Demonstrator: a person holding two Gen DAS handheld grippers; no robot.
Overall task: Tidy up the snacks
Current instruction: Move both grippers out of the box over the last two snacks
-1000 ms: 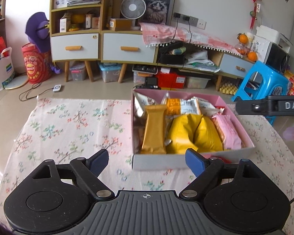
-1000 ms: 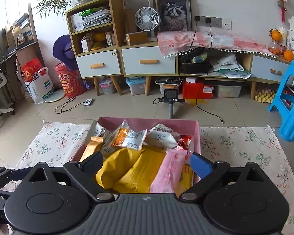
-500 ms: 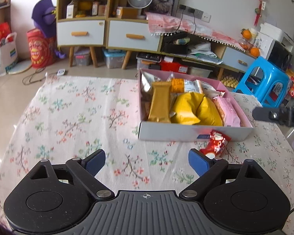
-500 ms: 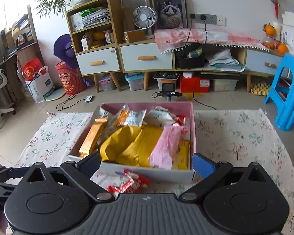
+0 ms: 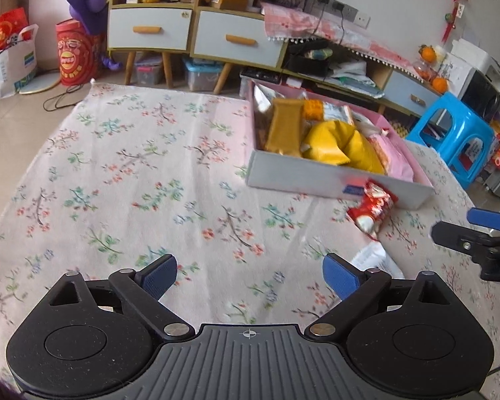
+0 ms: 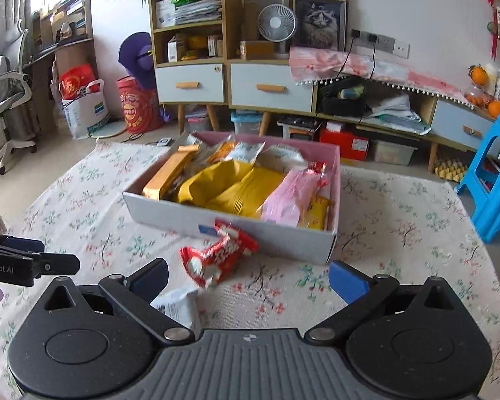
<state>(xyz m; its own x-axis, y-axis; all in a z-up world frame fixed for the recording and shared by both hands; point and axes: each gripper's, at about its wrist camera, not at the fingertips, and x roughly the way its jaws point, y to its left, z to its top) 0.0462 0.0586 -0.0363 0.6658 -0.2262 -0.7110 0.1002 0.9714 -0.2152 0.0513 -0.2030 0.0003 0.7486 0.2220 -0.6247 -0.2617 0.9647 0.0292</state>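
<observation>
An open box [image 5: 333, 185] with pink inner walls stands on the floral cloth, packed with yellow, gold, pink and orange snack bags. A red snack packet [image 5: 371, 208] lies against its near wall. A white packet [image 5: 376, 260] lies closer to me. My left gripper [image 5: 250, 275] hovers over bare cloth to the left of both packets, its jaws opening with nothing between them. In the right wrist view the box [image 6: 233, 225] is straight ahead. My right gripper [image 6: 248, 276] is just short of the red packet [image 6: 218, 255], jaws opening and empty. The white packet [image 6: 180, 306] lies under its left finger.
The floral cloth [image 5: 133, 166] spreads wide to the left of the box. A blue plastic stool [image 6: 493, 183] stands at the cloth's right edge. Behind the cloth are low cabinets [image 6: 226, 86] with drawers, storage bins, a fan and bags on the floor.
Both grippers have drawn back from the box and sunk lower, and their jaws have spread wider. The red and white packets in front of the box have come into view.
</observation>
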